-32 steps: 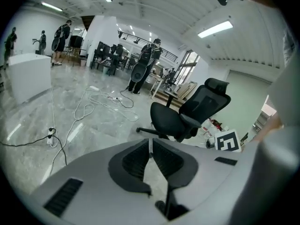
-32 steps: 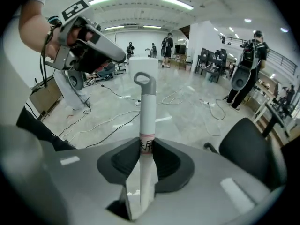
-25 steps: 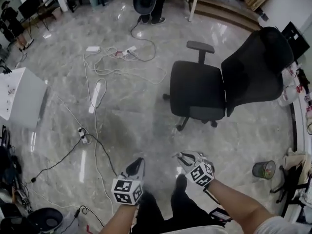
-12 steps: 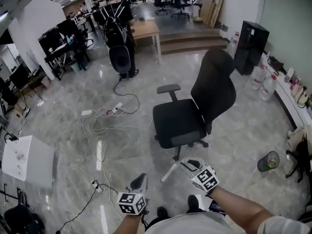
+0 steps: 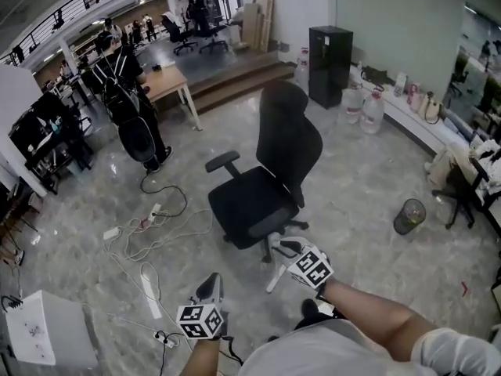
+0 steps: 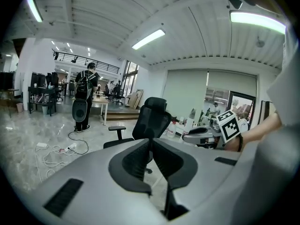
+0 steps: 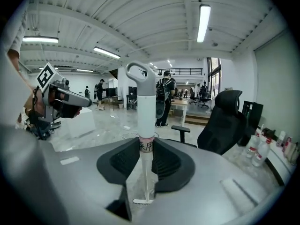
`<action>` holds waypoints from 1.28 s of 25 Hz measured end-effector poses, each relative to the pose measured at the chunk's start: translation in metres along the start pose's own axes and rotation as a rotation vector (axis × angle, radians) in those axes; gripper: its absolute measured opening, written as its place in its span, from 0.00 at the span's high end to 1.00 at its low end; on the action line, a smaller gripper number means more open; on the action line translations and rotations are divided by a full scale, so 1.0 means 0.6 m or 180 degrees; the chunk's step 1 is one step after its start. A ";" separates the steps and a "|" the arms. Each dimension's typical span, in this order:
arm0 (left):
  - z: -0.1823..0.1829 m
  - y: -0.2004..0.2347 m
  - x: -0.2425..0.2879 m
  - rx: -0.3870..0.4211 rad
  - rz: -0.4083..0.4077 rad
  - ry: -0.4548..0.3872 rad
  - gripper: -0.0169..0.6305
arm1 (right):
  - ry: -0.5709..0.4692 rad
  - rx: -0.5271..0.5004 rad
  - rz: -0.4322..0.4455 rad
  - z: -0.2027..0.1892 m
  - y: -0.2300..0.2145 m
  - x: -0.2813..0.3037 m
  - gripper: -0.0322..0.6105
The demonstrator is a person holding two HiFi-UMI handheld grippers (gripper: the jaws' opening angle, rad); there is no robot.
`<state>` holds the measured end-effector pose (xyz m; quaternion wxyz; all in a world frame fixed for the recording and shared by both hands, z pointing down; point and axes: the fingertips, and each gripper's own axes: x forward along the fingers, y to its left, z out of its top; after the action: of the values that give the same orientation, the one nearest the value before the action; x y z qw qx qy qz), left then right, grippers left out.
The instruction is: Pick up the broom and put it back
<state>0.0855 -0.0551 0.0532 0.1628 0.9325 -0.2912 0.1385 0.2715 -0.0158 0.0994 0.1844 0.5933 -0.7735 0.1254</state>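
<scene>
**Both tongs raised over the floor, broom in the right pair.** Your right tongs [image 5: 286, 248] are clamped on the white-handled plastic broom [image 7: 146, 118]. Their two dark pads press on the handle at a labelled band. The handle stands upright between them, with its grey loop grip [image 7: 140, 73] above the tongs. Its thinner lower length runs down below them to a small crosspiece. In the head view this lower length slants from the right tongs down toward your feet. Your left tongs [image 5: 210, 285] are pressed together with nothing between them. They are held beside the right tongs and apart from the broom. A black mesh-backed office chair [image 5: 262, 202] stands just ahead of the right tongs on the grey marble floor [image 5: 376, 210]. White cables [image 5: 149, 241] lie ahead of the left tongs, toward their outer side.
</scene>
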 end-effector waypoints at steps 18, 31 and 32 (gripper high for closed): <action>-0.018 -0.008 0.177 -0.0204 0.0418 0.0379 0.93 | 0.1088 0.0567 -0.0158 -0.309 -0.315 0.283 0.81; -0.007 0.000 0.221 -0.0507 0.0757 0.0235 0.93 | 0.1245 0.0391 0.0060 -0.283 -0.353 0.432 0.79; -0.007 0.002 0.222 -0.0513 0.0763 0.0231 0.93 | 0.1233 0.0387 0.0050 -0.282 -0.354 0.432 0.79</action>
<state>0.1896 -0.1205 0.1044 0.2298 0.8693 -0.4046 0.1669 0.4402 -0.2284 0.3589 0.2925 0.5621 -0.7192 0.2851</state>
